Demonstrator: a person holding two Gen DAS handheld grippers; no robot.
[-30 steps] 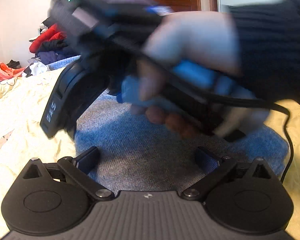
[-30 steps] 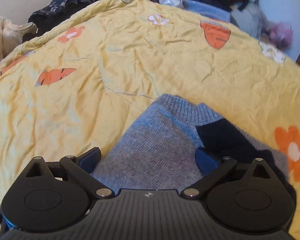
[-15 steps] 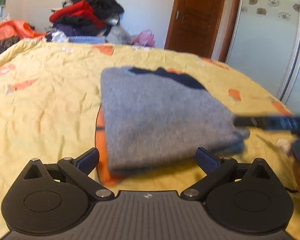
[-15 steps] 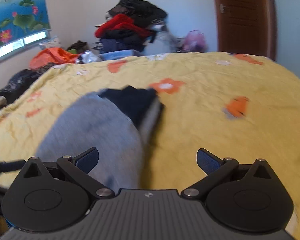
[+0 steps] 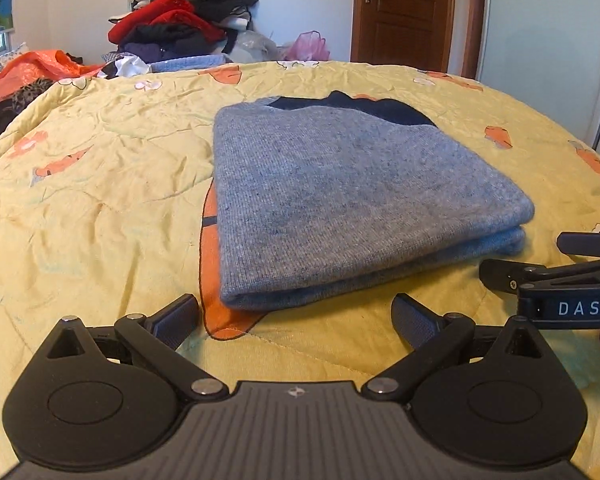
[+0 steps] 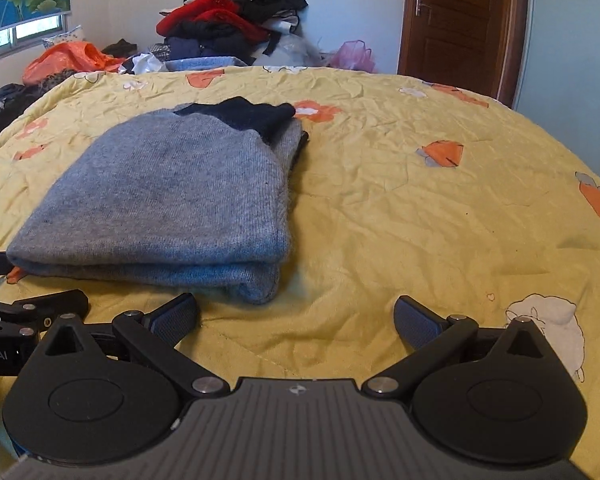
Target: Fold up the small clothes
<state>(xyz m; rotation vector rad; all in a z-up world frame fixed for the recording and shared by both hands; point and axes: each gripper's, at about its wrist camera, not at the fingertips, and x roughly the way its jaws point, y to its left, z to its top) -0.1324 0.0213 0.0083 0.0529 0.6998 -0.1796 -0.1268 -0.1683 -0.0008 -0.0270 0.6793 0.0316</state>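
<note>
A grey-blue knitted sweater [image 5: 340, 196] with a dark navy part at its far end lies folded into a thick rectangle on the yellow quilt [image 5: 92, 208]. My left gripper [image 5: 296, 316] is open just short of its near edge, with nothing between the fingers. In the right wrist view the same sweater [image 6: 172, 196] lies ahead and to the left. My right gripper [image 6: 296, 316] is open over bare quilt beside the sweater's near right corner, holding nothing. The right gripper's fingers [image 5: 540, 276] show at the right edge of the left wrist view.
A heap of red, black and dark clothes [image 5: 180, 28] is piled beyond the far edge of the bed. An orange bag [image 6: 68, 60] lies at the back left. A brown door [image 6: 456, 20] and a pale wardrobe [image 5: 540, 48] stand at the right.
Both grippers have drawn back from the sweater toward the near side of the bed. The right gripper and hand, which were across the left view, now sit at its right edge. The sweater lies folded.
</note>
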